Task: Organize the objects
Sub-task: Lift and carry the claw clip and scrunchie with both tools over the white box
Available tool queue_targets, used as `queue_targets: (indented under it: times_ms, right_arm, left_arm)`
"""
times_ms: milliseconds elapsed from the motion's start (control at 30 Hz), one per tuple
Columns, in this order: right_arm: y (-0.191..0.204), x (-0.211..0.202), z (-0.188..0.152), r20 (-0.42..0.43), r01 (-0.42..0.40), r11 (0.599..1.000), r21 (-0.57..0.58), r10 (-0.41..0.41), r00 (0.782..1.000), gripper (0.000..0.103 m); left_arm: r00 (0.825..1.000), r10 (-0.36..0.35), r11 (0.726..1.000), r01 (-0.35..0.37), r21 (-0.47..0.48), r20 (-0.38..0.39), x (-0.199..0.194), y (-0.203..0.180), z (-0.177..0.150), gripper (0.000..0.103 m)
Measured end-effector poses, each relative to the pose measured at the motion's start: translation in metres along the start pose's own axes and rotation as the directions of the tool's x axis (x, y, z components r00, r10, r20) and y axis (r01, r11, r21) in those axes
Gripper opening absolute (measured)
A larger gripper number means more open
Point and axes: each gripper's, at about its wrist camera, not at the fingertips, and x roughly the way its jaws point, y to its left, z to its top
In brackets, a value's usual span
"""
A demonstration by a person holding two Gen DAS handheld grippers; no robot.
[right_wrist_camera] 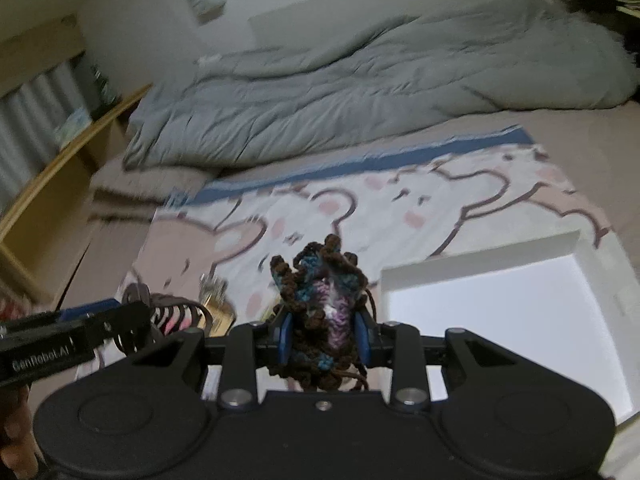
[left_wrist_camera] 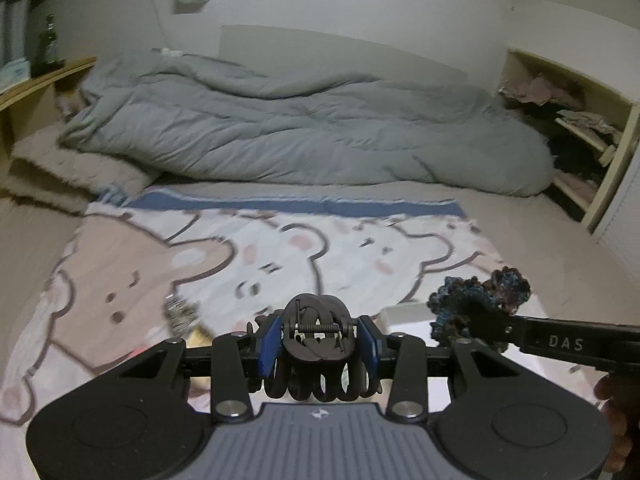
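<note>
My left gripper point(left_wrist_camera: 318, 340) is shut on a black claw hair clip point(left_wrist_camera: 316, 344), held above the bear-print blanket point(left_wrist_camera: 280, 256). My right gripper point(right_wrist_camera: 322, 334) is shut on a crocheted brown, blue and purple scrunchie point(right_wrist_camera: 320, 304). In the left wrist view the right gripper point(left_wrist_camera: 492, 328) reaches in from the right with the scrunchie point(left_wrist_camera: 480, 300). In the right wrist view the left gripper point(right_wrist_camera: 132, 320) and its clip point(right_wrist_camera: 176, 314) show at the left. A white open box point(right_wrist_camera: 500, 312) lies on the blanket just right of the scrunchie; its corner point(left_wrist_camera: 404, 312) shows in the left wrist view.
A small silver and gold object point(left_wrist_camera: 184, 316) lies on the blanket left of the clip, also in the right wrist view point(right_wrist_camera: 216, 300). A rumpled grey duvet point(left_wrist_camera: 300, 132) covers the far bed. Wooden shelves stand at the left point(left_wrist_camera: 40, 80) and right point(left_wrist_camera: 592, 132).
</note>
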Motion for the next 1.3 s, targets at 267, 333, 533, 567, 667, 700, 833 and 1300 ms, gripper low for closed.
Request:
queue_targets:
  times_ms: [267, 333, 533, 567, 667, 700, 833, 1300]
  right_arm:
    - [-0.048, 0.000, 0.025, 0.085, 0.094, 0.988, 0.122, -0.105, 0.991, 0.032]
    - [-0.063, 0.005, 0.025, 0.089, 0.134, 0.981, 0.139, -0.147, 0.985, 0.032]
    - [-0.107, 0.026, 0.024, 0.042, 0.195, 0.958, 0.211, -0.208, 0.977, 0.032]
    - [-0.115, 0.030, 0.025, 0.034, 0.204, 0.953, 0.223, -0.217, 0.976, 0.032]
    - [-0.129, 0.042, 0.025, 0.009, 0.227, 0.944, 0.240, -0.235, 0.972, 0.032]
    - [-0.132, 0.046, 0.024, -0.003, 0.233, 0.942, 0.241, -0.239, 0.971, 0.032]
    - [-0.140, 0.068, 0.022, -0.055, 0.256, 0.940, 0.225, -0.250, 0.967, 0.032]
    - [-0.151, 0.128, 0.021, -0.179, 0.305, 0.939, 0.159, -0.277, 0.944, 0.032]
  left_arm:
    - [0.998, -0.067, 0.998, 0.067, 0.001, -0.005, 0.041, -0.043, 0.023, 0.043]
    - [0.996, -0.089, 0.996, 0.089, 0.002, -0.016, 0.055, -0.054, 0.025, 0.043]
    - [0.984, -0.168, 0.986, 0.167, -0.015, -0.067, 0.098, -0.081, 0.022, 0.043]
    - [0.981, -0.179, 0.984, 0.177, -0.025, -0.074, 0.105, -0.083, 0.020, 0.043]
    - [0.975, -0.202, 0.979, 0.198, -0.055, -0.093, 0.129, -0.089, 0.015, 0.043]
    - [0.974, -0.205, 0.978, 0.200, -0.061, -0.100, 0.137, -0.090, 0.013, 0.043]
    - [0.964, -0.213, 0.976, 0.200, -0.091, -0.161, 0.170, -0.094, 0.005, 0.043]
    - [0.950, -0.186, 0.982, 0.172, -0.079, -0.251, 0.236, -0.104, -0.013, 0.043]
